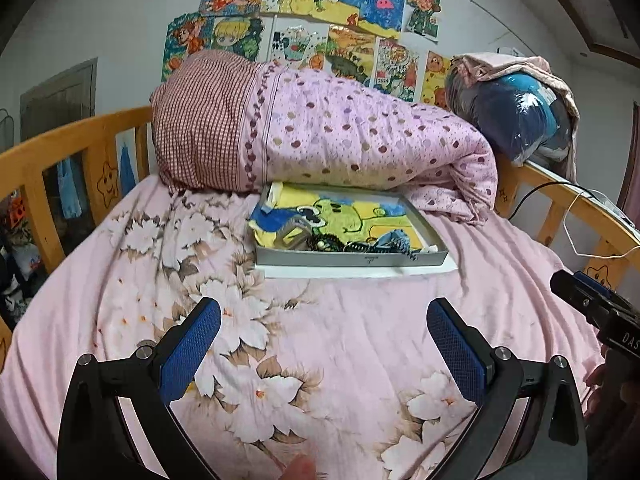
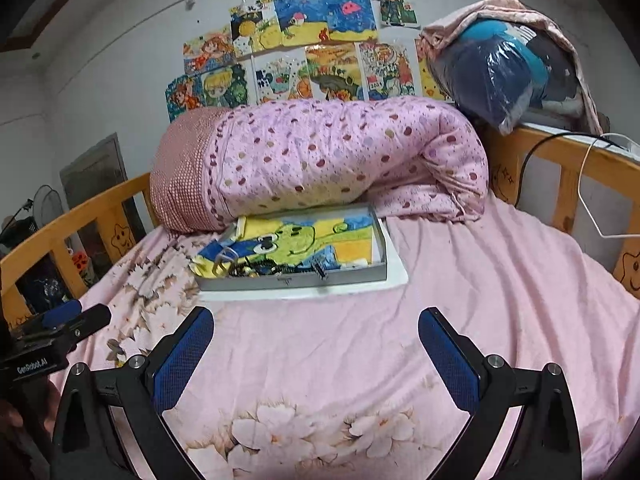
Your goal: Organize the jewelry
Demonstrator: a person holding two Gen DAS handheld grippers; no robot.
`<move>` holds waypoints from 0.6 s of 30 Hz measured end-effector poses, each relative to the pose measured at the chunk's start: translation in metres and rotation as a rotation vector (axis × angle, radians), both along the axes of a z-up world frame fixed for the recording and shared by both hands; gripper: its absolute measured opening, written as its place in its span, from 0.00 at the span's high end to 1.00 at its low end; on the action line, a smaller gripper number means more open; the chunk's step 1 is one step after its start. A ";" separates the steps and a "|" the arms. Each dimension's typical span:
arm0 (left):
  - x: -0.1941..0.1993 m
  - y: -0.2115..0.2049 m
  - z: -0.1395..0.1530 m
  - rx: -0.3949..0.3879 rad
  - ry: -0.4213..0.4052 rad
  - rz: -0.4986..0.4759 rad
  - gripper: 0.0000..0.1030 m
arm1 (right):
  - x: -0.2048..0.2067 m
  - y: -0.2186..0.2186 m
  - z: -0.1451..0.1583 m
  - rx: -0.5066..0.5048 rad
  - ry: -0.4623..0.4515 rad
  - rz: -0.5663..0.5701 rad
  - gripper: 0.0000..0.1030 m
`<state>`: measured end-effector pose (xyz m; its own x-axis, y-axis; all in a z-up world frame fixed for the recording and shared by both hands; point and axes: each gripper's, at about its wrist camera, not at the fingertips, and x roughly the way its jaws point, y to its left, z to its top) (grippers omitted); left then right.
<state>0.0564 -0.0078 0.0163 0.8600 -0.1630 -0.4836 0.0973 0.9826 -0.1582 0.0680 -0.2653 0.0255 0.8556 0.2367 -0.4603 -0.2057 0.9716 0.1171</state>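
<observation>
Jewelry [image 1: 352,246], likely light, tangly chains, heaped at the shallow tray's [image 1: 352,258] near edge; pinch one strand. Both tongs, left [image 1: 324,334] and right [image 2: 316,338], gape empty.

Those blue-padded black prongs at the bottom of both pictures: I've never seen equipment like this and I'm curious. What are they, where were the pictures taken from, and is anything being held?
The prongs are the two fingers of a hand-held gripper. A person holds one in each hand, and a wide-angle camera on each looks forward along its fingers. One picture comes from the left gripper, the other from the right gripper. Each also catches the other gripper at its edge.

Both point across a bed covered by a pink floral sheet. On it sits a shallow grey tray lined with a cartoon-print cloth, with a tangle of jewelry along its near side. Behind it lies a rolled polka-dot quilt.

Nothing is held: both grippers are open and empty, short of the tray.
</observation>
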 end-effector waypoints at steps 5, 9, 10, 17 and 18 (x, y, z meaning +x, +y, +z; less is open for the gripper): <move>0.005 0.004 -0.010 0.001 0.008 0.017 0.02 | 0.003 0.001 -0.011 0.001 0.005 0.001 0.00; 0.007 0.005 -0.015 0.007 0.005 0.031 0.02 | 0.005 0.002 -0.018 0.001 0.008 -0.001 0.00; 0.007 0.005 -0.016 0.008 0.004 0.033 0.02 | 0.006 0.003 -0.019 -0.003 0.008 -0.003 0.00; 0.005 0.006 -0.022 0.014 -0.026 0.064 0.02 | 0.009 0.003 -0.026 -0.038 -0.022 -0.034 0.00; 0.005 0.005 -0.023 0.020 -0.031 0.066 0.02 | 0.010 0.002 -0.027 -0.044 -0.028 -0.039 0.00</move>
